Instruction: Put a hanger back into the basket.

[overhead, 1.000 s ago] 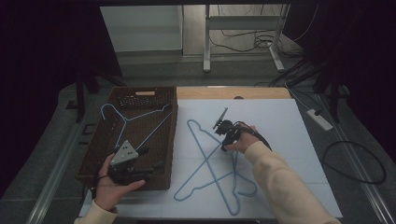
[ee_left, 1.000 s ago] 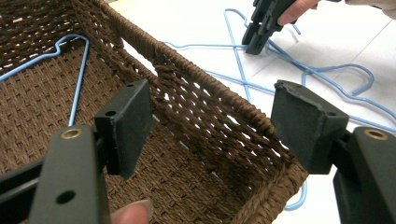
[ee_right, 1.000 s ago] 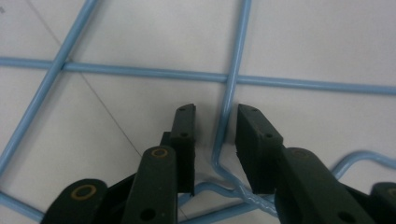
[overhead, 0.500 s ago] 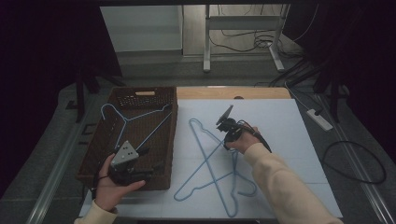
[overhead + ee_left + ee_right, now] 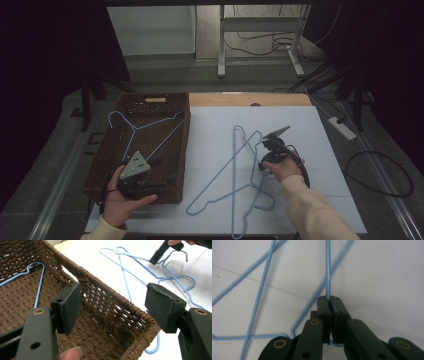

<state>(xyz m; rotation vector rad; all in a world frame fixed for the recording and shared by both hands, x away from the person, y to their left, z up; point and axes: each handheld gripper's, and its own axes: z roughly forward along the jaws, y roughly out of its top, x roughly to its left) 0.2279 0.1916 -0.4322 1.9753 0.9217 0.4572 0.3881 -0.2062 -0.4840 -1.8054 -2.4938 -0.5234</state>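
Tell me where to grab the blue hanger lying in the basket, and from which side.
Grip the hanger on its straight lower bar, coming from above: it lies flat on the basket floor, walls block the sides, and the open left gripper is nearby.

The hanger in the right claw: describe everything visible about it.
The hanger is thin light-blue wire, bent into a triangle with a hook. It lies on the white table sheet, crossed with a second blue hanger. The right claw is shut on one straight wire, having just been closing.
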